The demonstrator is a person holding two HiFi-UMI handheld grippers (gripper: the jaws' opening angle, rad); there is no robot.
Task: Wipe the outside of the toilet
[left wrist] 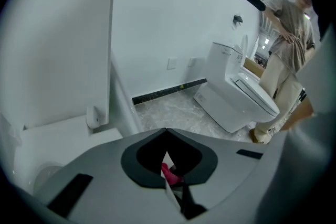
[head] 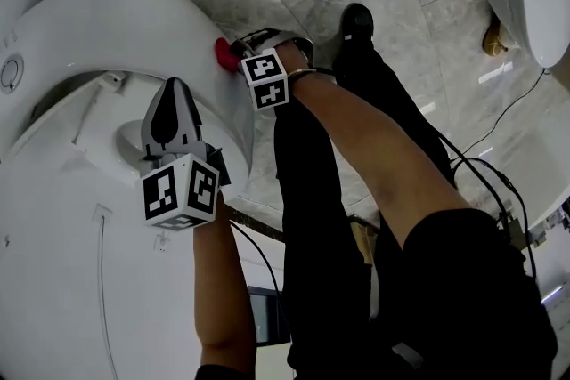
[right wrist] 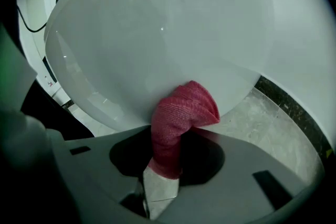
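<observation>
Right gripper [right wrist: 160, 178] is clenched on the lower end of a red cloth [right wrist: 181, 113]. Left gripper [head: 175, 93] hovers over the top of the toilet [right wrist: 157, 34], jaws together and nothing taken up. You have the cloth's bunched free end pressed against the curved outer wall of the bowl, low down, just above the grey veined stone floor [right wrist: 268, 113]. The cloth is a soft ribbed knit, light and limp; judged likely to fold rather than push, so grip it close to the working end. The bowl is hard, glossy, white-glazed and smoothly rounded; expect the cloth to slide freely over it.
</observation>
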